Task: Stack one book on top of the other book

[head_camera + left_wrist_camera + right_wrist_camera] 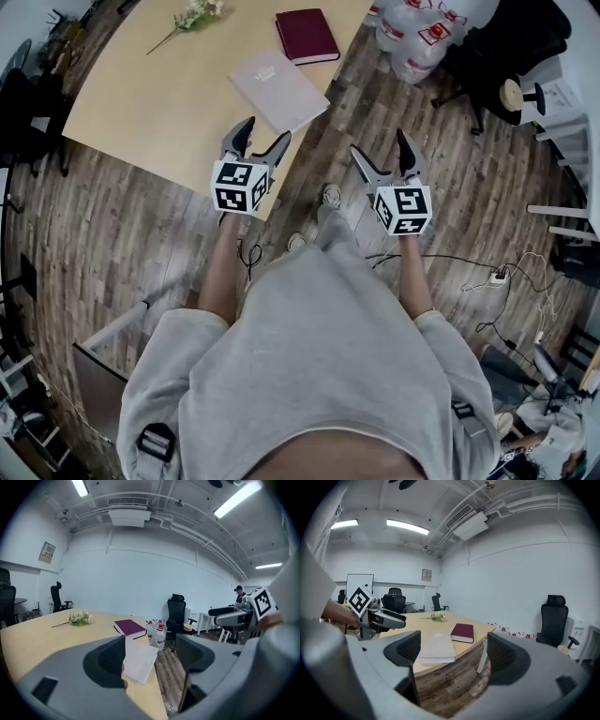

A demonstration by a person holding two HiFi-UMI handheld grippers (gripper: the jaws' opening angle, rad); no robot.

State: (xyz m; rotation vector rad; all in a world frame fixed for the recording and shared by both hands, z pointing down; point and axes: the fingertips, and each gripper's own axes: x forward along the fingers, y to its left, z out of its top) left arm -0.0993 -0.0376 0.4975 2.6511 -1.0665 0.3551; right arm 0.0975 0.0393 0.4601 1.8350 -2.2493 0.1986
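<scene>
Grey L claw (266,131), R claw (379,142) agape, fwd

Maroon book (307,36), pale beige book (278,90), light tan table (159,103), grey-brown plank-patterned floor (112,244), black-and-white square markers on left gripper (268,128) and right gripper (379,142), grey sweatshirt (319,356).
</scene>
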